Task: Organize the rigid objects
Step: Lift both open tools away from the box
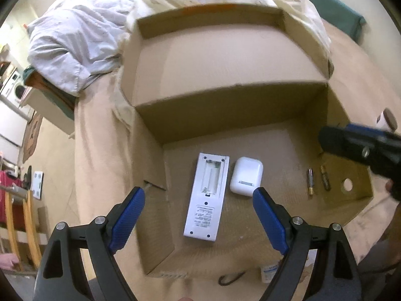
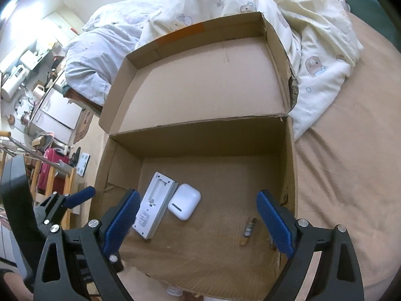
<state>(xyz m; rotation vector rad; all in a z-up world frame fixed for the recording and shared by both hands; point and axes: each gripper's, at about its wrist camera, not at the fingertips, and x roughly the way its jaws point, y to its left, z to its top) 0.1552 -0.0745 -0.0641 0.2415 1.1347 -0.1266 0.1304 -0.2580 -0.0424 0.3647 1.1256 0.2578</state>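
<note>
both sets of fingers are spread wide and hold nothing: my left gripper hangs over the remote, my right gripper beside it. inside the cardboard box on the bed lie the remote, battery bay open, the white earbud case touching it, then two batteries apart.

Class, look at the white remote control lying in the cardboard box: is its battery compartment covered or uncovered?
Uncovered. The remote control lies back-up in the cardboard box; its battery compartment shows open and empty, no cover on it.
</note>
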